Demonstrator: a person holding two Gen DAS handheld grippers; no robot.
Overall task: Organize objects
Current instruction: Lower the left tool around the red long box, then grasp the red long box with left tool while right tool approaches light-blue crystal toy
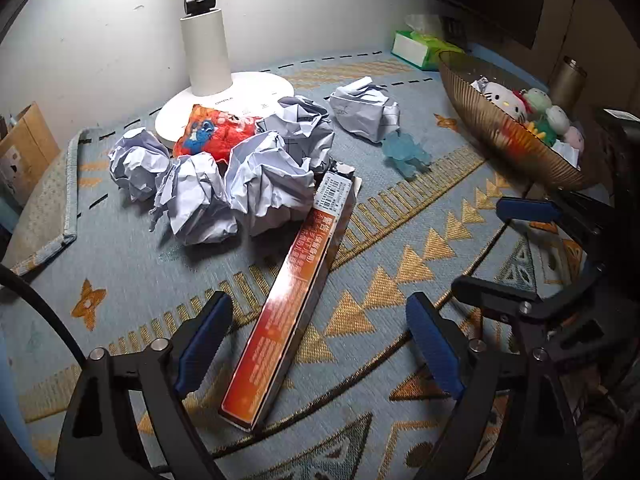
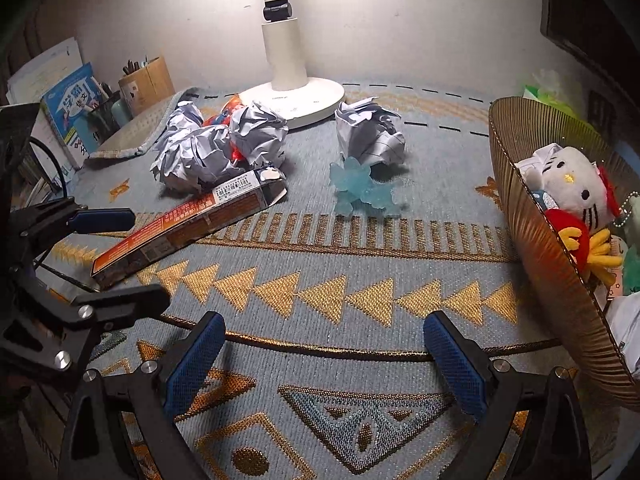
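Left tongs (image 1: 318, 344) wide, holding nothing; the long orange box (image 1: 292, 300) lies flat on the patterned mat (image 1: 400, 216) between the two blue pads, near end at lower centre of the left wrist frame, far end running up toward the crumpled paper balls (image 1: 240, 176). Box not touching either pad (image 1: 204, 344).

Right tongs (image 2: 326, 364) wide too, empty, over bare mat in the lower centre of the right wrist frame. From there the box sits at mid left, and the left tongs show at the left edge.

Translucent blue bear figure (image 2: 360, 190) lies on the mat at upper centre, just beside a separate paper ball (image 2: 370, 132). Red snack bag (image 1: 216, 130) is wedged between the paper balls and the white lamp base (image 1: 248, 92).

Ribbed amber bowl (image 2: 532, 216) at right edge holds a Hello Kitty plush (image 2: 576, 188) and other small plush toys.

Only the right wrist view shows the books and pen holder (image 2: 146, 80) at upper left. Only the left wrist view shows the green tissue box (image 1: 420, 48) whole, a dark monitor at upper right and a metal cup (image 1: 568, 80) behind the bowl.
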